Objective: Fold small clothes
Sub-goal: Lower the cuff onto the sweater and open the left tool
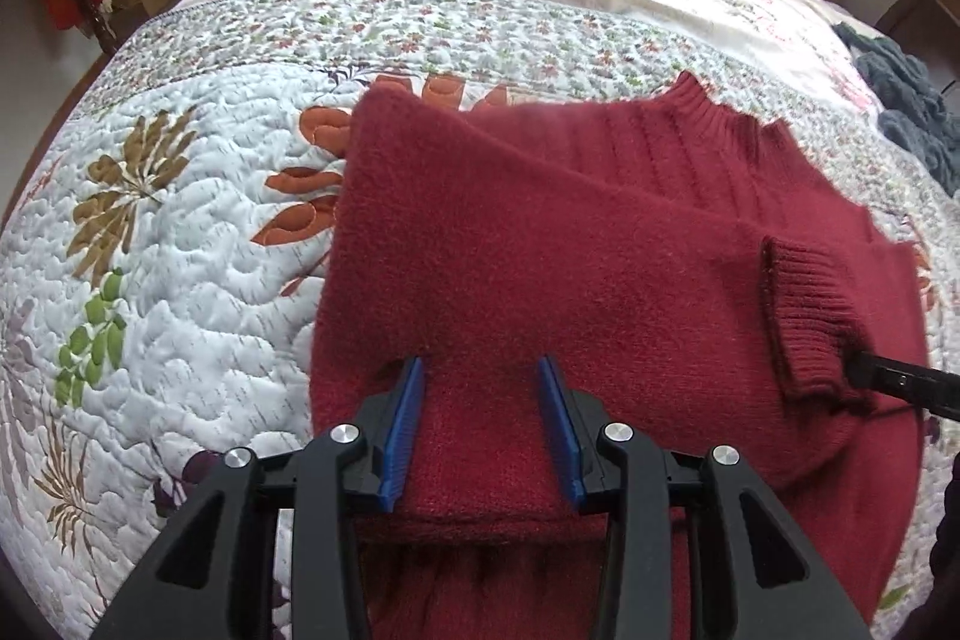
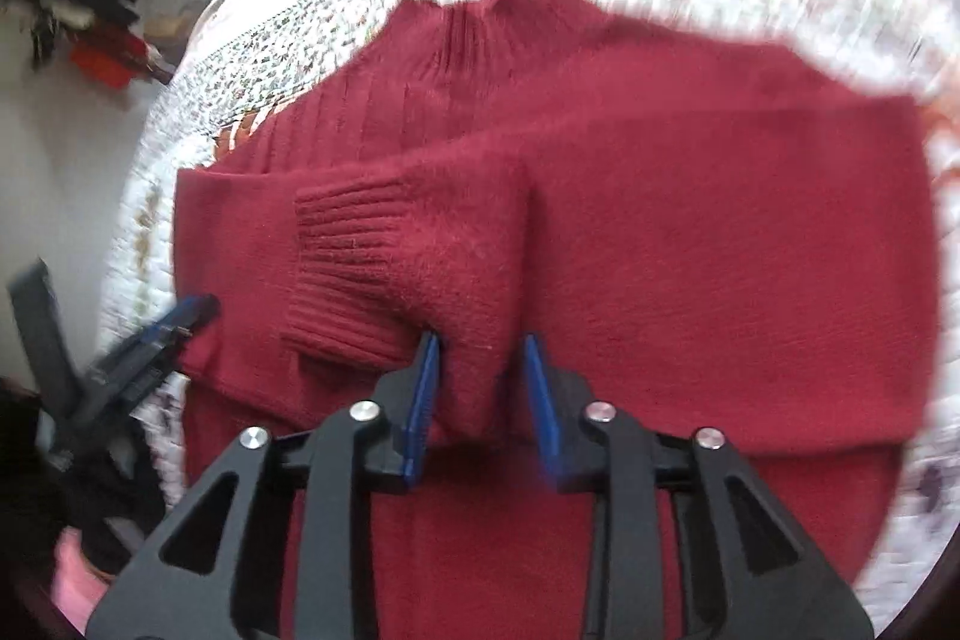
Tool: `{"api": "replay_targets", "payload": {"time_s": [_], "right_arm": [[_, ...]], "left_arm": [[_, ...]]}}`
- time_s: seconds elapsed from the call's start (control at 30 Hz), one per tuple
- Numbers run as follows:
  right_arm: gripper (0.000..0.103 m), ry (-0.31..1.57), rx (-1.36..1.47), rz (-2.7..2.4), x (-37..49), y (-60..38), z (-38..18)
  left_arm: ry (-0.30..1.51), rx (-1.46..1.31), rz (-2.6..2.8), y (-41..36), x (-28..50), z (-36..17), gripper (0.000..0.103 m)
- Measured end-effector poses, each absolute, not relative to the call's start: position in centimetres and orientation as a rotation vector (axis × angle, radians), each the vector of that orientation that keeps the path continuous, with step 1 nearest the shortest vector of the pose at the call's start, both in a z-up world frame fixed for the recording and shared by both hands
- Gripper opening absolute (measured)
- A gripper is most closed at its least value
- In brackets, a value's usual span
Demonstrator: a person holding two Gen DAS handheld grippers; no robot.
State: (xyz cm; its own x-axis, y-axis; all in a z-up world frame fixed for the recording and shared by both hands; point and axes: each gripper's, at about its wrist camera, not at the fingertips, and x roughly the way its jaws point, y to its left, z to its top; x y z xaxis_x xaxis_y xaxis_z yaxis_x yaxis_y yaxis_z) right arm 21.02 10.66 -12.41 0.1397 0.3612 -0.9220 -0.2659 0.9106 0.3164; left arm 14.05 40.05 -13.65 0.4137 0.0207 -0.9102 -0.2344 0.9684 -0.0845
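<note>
Right wrist: hand-held gripper (image 2: 477, 364) parted around sweater (image 2: 690, 232) sleeve.

Dark red knit sweater (image 1: 600, 244) showing ribbed cuffs, white quilt (image 1: 198, 220) displaying orange, olive, green leaf motifs, grippers wearing blue pads (image 1: 403, 430)

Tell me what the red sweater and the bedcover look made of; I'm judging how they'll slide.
Red sweater: fuzzy knit, likely wool or acrylic; ribbed cuff and a soft matte nap show. Bedcover: quilted printed cloth, probably cotton; puffy stitched lines, matte floral print.
</note>
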Motion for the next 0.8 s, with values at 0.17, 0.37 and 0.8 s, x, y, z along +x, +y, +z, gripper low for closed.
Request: {"api": "replay_targets", "payload": {"time_s": [0.17,0.37,0.8], "right_arm": [[0.036,1.308,0.030,0.559,20.3,12.8,-9.3],[0.051,1.367,-0.087,0.581,20.4,18.2,-11.9],[0.005,1.367,0.120,0.537,22.1,12.9,-11.9]], "left_arm": [[1.075,-0.190,0.104,38.3,14.5,-10.6,0.040],[1.151,-0.160,0.110,37.2,16.6,-13.5,0.040],[1.166,-0.177,0.124,37.6,16.6,-15.4,0.041]]}}
